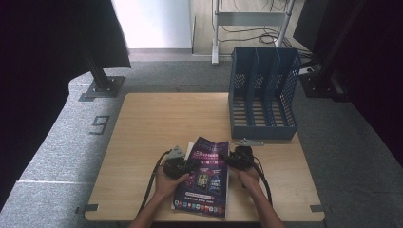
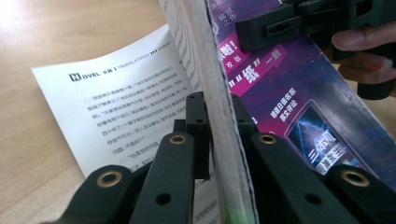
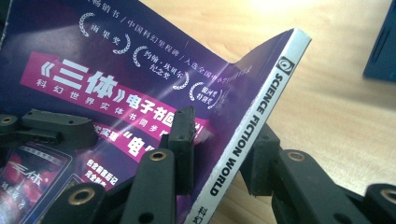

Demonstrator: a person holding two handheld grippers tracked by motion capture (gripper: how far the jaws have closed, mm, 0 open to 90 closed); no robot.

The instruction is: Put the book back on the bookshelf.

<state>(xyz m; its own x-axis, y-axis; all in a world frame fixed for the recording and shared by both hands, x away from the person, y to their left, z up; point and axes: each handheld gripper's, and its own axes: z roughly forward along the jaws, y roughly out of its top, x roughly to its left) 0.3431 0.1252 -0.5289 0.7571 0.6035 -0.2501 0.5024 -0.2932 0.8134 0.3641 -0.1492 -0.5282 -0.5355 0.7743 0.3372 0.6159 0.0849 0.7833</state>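
A magazine [image 1: 204, 183] with a purple cover lies near the table's front edge, raised between both grippers. My left gripper [image 1: 192, 165] is shut on its page edge; in the left gripper view the jaws [image 2: 217, 121] clamp the thick stack of pages, and one white printed page [image 2: 126, 107] hangs loose outside them. My right gripper [image 1: 223, 159] is shut on the opposite side. In the right gripper view its jaws [image 3: 224, 140] pinch the white spine [image 3: 254, 126] marked SCIENCE FICTION WORLD. The cover [image 3: 93, 56] bends upward between the two grips.
A blue mesh file rack [image 1: 263, 95] with upright dividers stands at the back right of the wooden table [image 1: 157, 118]. The person's forearms enter from the bottom edge. Dark curtains and stand bases flank the table.
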